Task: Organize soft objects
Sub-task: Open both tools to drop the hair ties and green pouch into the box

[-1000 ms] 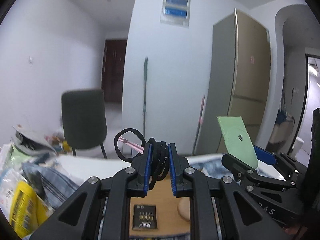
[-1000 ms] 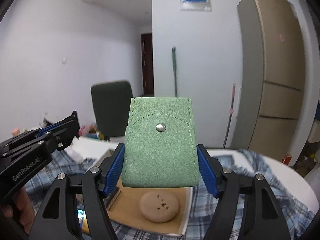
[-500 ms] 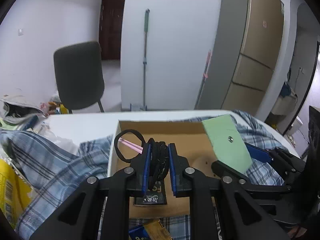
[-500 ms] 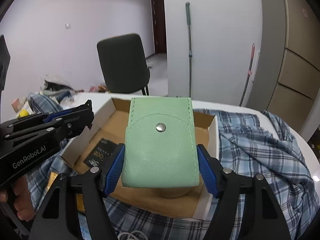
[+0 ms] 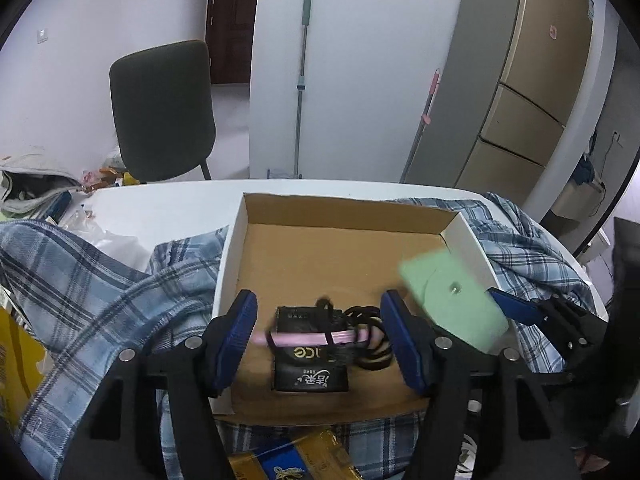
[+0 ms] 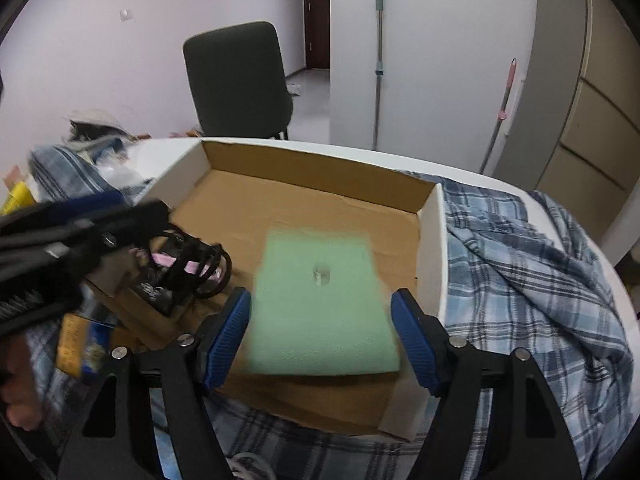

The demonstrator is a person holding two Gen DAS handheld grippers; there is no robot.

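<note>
My left gripper hangs over the near end of a shallow cardboard box, and its jaws are opening. A blurred bundle of black hair ties with a pink band drops free between the fingers onto a black packet on the box floor. My right gripper is over the box too, jaws opening. The green snap pouch is blurred between its blue pads, slipping down loose. In the right wrist view the left gripper and the hair ties show at the left. The pouch shows beside the right gripper.
A blue plaid cloth lies around the box on a white round table. Yellow and blue packets sit at the near edge. A dark chair, a mop and a fridge stand behind. A hand holds the left gripper.
Both grippers dropped and tilted down over the box. The left jaws, shut on the hair ties before, spread wide and let them go. The right jaws widened and the pouch slid down.
</note>
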